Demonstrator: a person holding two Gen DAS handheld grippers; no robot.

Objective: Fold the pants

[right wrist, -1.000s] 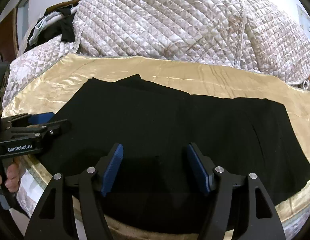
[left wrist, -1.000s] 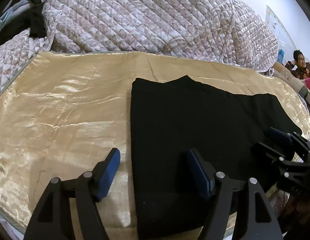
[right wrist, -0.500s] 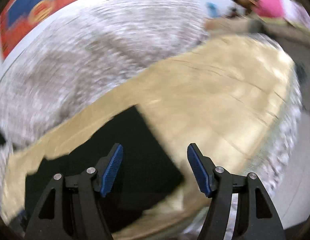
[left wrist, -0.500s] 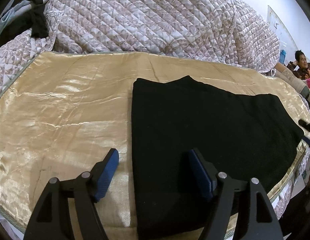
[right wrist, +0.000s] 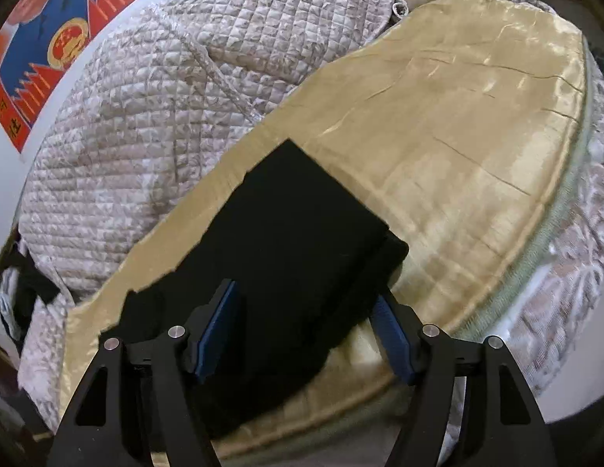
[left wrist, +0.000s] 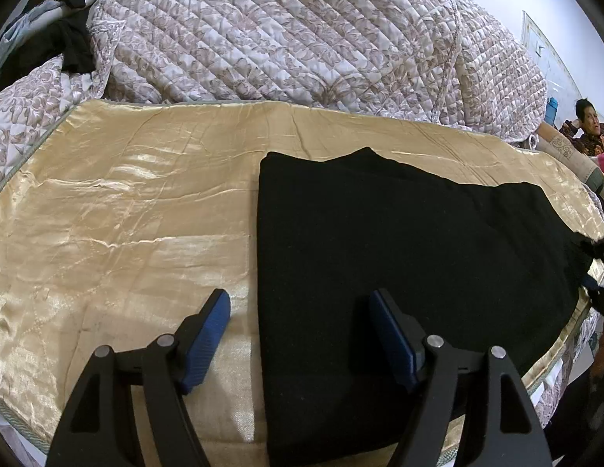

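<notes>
Black pants (left wrist: 399,249) lie flat, folded lengthwise, on a shiny gold bed cover (left wrist: 119,214). My left gripper (left wrist: 298,311) is open and empty, hovering over the pants' left end near the bed's front edge. My right gripper (right wrist: 306,303) is open and empty, straddling the near corner of the pants' right end (right wrist: 302,214). Its black tip also shows at the right edge of the left wrist view (left wrist: 597,272). The gold cover also shows in the right wrist view (right wrist: 457,136).
A bunched quilted blanket (left wrist: 302,35) fills the back of the bed, also in the right wrist view (right wrist: 165,97). Dark clothes (left wrist: 64,39) lie at the far left. A seated person (left wrist: 586,124) is at the far right. A red and blue poster (right wrist: 57,35) hangs on the wall.
My right gripper swung from beside the left gripper out to the pants' right end and now looks along them. My left gripper barely moved. Both stayed open.
</notes>
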